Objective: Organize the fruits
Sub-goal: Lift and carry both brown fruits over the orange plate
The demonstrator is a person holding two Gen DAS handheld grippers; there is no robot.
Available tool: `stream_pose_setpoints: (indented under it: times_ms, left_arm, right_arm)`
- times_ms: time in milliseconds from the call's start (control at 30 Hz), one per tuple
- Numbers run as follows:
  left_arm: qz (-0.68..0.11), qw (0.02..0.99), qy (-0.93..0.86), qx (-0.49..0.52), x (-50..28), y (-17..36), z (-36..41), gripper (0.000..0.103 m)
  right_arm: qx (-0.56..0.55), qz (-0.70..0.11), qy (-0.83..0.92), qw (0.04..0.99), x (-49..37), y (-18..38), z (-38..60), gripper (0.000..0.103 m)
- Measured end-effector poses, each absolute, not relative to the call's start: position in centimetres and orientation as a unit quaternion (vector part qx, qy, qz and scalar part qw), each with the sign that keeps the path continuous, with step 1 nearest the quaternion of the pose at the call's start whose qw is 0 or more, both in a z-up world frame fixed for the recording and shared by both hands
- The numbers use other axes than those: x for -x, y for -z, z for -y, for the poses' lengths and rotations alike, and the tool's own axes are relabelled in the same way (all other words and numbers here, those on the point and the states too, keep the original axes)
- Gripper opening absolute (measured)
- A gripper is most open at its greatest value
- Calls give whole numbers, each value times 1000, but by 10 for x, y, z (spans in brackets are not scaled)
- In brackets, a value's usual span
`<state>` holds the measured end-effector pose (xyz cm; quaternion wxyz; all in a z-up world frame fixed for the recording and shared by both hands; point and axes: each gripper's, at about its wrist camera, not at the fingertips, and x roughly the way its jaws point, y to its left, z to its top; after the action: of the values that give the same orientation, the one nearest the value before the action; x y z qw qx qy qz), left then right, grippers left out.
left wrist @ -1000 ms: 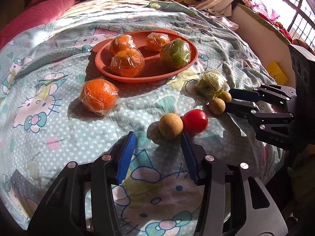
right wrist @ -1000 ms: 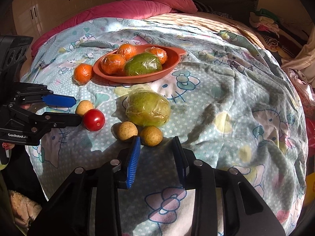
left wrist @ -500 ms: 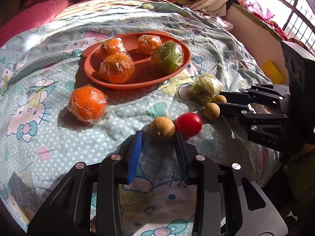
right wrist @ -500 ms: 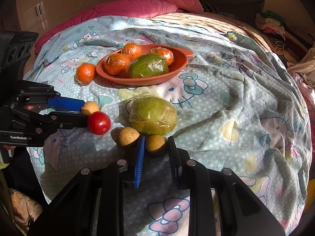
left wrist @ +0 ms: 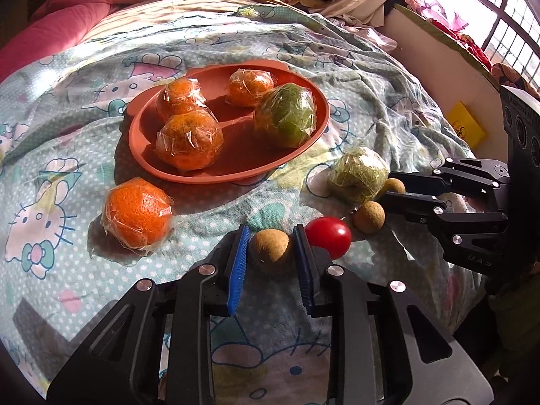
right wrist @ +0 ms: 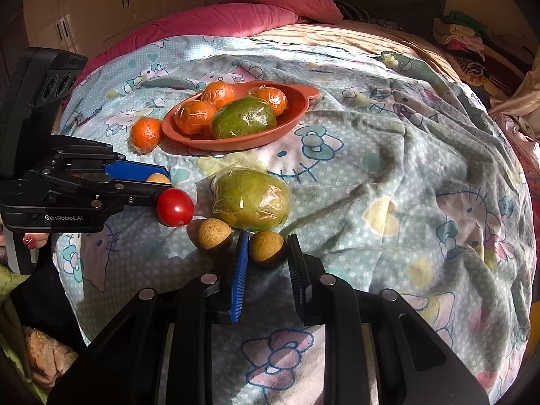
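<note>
My left gripper (left wrist: pixel 271 236) is shut on a small tan round fruit (left wrist: pixel 270 248) lying on the bedspread, with a red tomato (left wrist: pixel 329 238) right beside it. My right gripper (right wrist: pixel 266 236) is shut on another tan fruit (right wrist: pixel 266 244); a third tan fruit (right wrist: pixel 214 233) lies just left of it. Behind them sits a wrapped green fruit (right wrist: pixel 251 199). A wrapped orange (left wrist: pixel 136 212) lies loose near the orange plate (left wrist: pixel 243 148), which holds three wrapped oranges and one wrapped green fruit. Both held fruits still rest on the cloth.
The cartoon-print bedspread (right wrist: pixel 405 175) is rumpled to the right. A pink duvet (right wrist: pixel 236 20) lies at the bed's head, with cupboards (right wrist: pixel 118 3) behind. A yellow box (left wrist: pixel 467 128) sits by the window side. The bed edge drops off near both grippers.
Both grippers have closed onto a tan fruit each. The left one slid forward until the fruit sat between its pads; the right barely moved.
</note>
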<state>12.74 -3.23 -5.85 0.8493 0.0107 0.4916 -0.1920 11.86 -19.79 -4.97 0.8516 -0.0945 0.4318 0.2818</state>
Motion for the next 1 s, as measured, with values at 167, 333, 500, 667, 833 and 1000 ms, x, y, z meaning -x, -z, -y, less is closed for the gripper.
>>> stream_pose_setpoints:
  times_ms: [167, 333, 500, 667, 833, 1000]
  left_arm:
    - [-493, 849, 191, -2, -126, 58, 30, 19]
    - [-490, 851, 187, 5, -122, 52, 24, 19]
    - [-480, 858, 180, 14, -121, 38, 15, 19]
    - [-471, 866, 165, 21, -124, 25, 1, 19]
    - [-463, 872, 154, 25, -128, 16, -11, 19]
    - [-461, 875, 147, 26, -136, 13, -16, 19]
  right_arm:
    - [84, -430, -277, 855, -118, 46, 203, 22]
    - [71, -425, -274, 860, -119, 40, 209, 22]
    - [64, -418, -277, 863, -119, 32, 211, 22]
    - [64, -408, -277, 867, -124, 20, 210, 22]
    - [66, -395, -278, 873, -131, 6, 207, 22]
    - [67, -387, -280, 876, -138, -1, 202, 22]
